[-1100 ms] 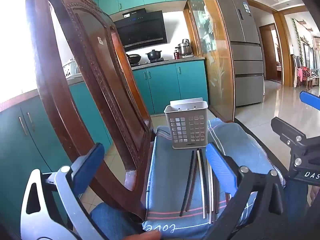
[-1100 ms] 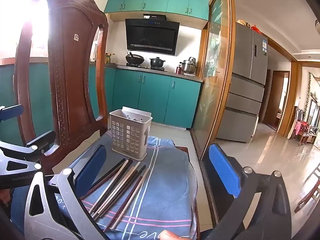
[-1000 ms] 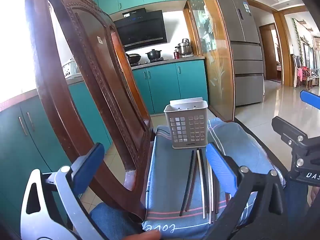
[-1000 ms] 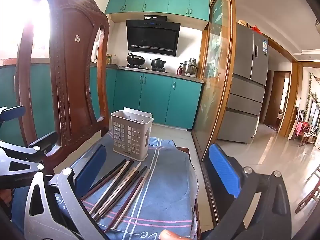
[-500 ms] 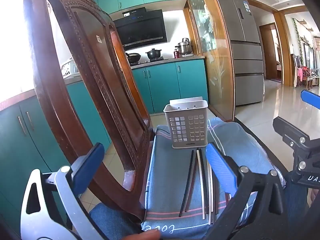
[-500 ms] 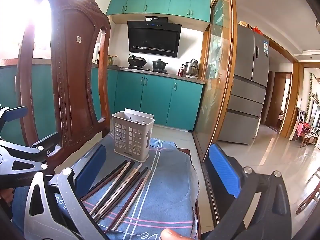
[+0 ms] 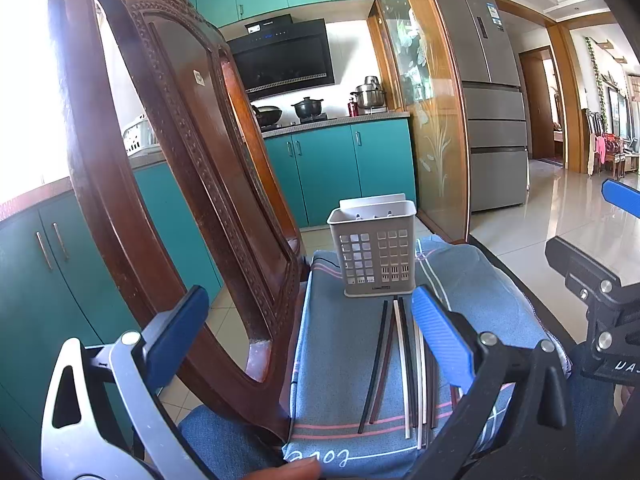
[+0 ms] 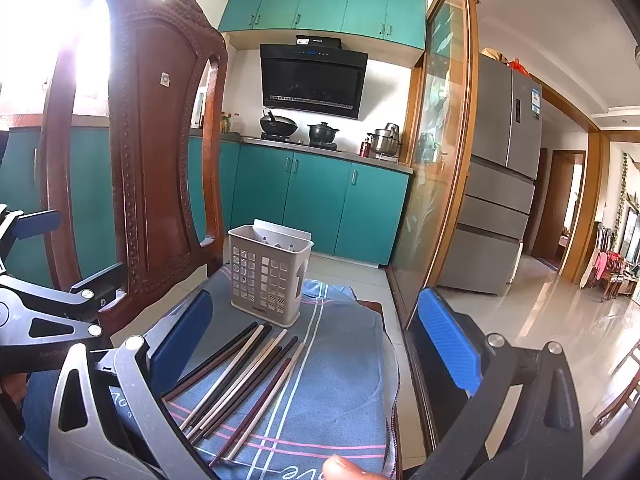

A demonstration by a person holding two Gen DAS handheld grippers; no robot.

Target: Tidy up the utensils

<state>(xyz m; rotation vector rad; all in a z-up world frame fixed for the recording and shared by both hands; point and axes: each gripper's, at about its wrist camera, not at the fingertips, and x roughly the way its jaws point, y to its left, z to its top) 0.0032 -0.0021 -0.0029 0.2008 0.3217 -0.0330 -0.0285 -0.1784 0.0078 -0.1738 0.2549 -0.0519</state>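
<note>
Several chopsticks, dark and pale, lie side by side on a blue-grey cloth spread over a chair seat. A beige perforated utensil holder stands upright on the cloth just beyond their far ends. My left gripper hangs open above the near left of the cloth, nothing between its blue pads. My right gripper is open too, over the chopsticks, holding nothing. Each gripper shows at the edge of the other's view.
A carved dark wooden chair back rises close on the left. Teal kitchen cabinets with pots on a stove stand behind. A glass sliding door and a grey refrigerator lie to the right, with tiled floor beyond.
Both views have shifted only slightly; the right gripper has crept a little forward toward the holder. Both grippers stay open and the chopsticks have not moved.
</note>
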